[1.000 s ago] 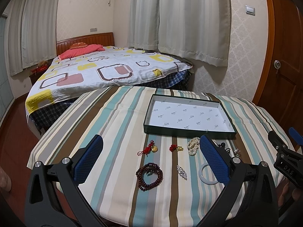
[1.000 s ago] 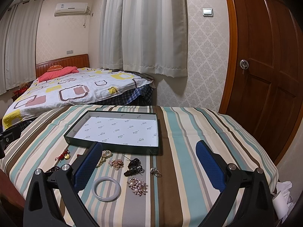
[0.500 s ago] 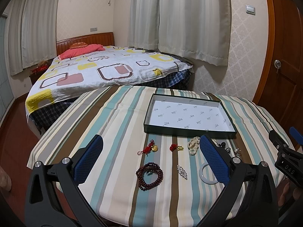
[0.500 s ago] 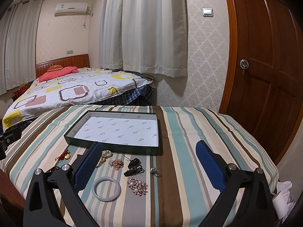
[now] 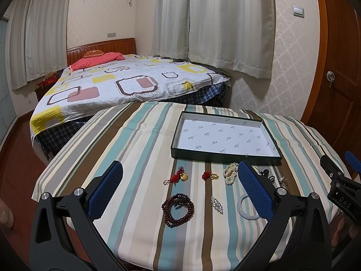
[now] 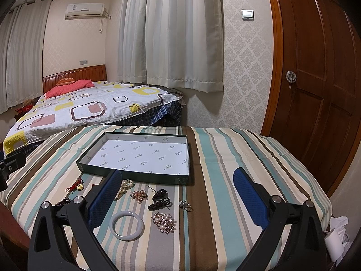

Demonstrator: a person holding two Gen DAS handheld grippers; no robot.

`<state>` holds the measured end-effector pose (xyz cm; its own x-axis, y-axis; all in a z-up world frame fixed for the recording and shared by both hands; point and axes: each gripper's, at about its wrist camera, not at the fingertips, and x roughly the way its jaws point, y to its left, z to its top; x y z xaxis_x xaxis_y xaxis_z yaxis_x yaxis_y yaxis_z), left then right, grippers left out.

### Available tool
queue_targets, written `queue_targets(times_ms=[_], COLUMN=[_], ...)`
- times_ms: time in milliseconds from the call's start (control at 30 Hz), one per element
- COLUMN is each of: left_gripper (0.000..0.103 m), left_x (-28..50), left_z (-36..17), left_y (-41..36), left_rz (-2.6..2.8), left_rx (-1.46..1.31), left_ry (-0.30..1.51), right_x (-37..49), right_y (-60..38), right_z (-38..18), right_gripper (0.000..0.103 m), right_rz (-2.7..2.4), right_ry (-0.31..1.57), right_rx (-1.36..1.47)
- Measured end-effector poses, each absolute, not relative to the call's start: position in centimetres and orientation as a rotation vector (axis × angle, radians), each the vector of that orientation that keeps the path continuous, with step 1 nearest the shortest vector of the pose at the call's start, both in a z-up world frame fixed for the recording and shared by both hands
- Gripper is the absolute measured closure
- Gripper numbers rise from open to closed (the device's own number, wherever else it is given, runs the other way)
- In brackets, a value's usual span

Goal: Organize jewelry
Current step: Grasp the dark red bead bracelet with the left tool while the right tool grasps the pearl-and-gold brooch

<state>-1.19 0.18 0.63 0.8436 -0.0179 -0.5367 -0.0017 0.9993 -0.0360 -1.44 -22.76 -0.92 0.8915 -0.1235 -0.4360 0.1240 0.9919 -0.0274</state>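
Ten or so pieces of jewelry lie loose on the striped cloth of the desk (image 5: 140,149), all in front of a shallow dark green tray (image 6: 94,155) with a white printed lining, which holds nothing. From left to right in the left wrist view: a red knotted cord with a gold coin pendant (image 5: 178,177), a dark red bead bracelet (image 5: 177,209) coiled in several loops nearer the camera, a smaller red-tasselled gold charm (image 5: 209,175), a narrow sparkling brooch (image 5: 217,205), and a bunched pearl strand (image 5: 230,173) just before the tray's front wall. The right wrist view carries on rightward: a rose-gold cluster brooch (image 6: 138,195), a pale white jade bangle (image 6: 126,225) lying flat, a black corded piece (image 6: 159,199), a larger pearl-and-crystal brooch (image 6: 163,222), and a small silver ring (image 6: 186,205), each apart from its neighbours. The left hand-held gripper (image 5: 180,194) hovers above the near edge with its blue pads spread wide and nothing between them; the right hand-held gripper (image 6: 177,199) likewise stands wide apart and grasps nothing. Beyond the desk are a bed (image 5: 117,83) with a patterned cover, curtains (image 6: 171,33) and a wooden door (image 6: 315,79).
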Motion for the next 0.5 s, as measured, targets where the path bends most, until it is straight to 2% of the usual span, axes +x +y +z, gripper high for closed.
queue_targets(times_ms=[233,500], left_gripper=[0.004,0.004], left_x=[-0.2,2.2], left_z=[-1.3,-6.7], left_y=[0.2,0.7], left_rz=[-0.016,-0.022], left_rx=[-0.036,-0.042], left_ry=[0.586,0.670], right_x=[-0.5,1.7], right_y=[-23.3,-24.5], right_z=[-2.3,-7.0], right_gripper=[0.006,0.006], right_rz=[-0.114,-0.056], right_ry=[0.473,0.536], right_rx=[0.004,0.045])
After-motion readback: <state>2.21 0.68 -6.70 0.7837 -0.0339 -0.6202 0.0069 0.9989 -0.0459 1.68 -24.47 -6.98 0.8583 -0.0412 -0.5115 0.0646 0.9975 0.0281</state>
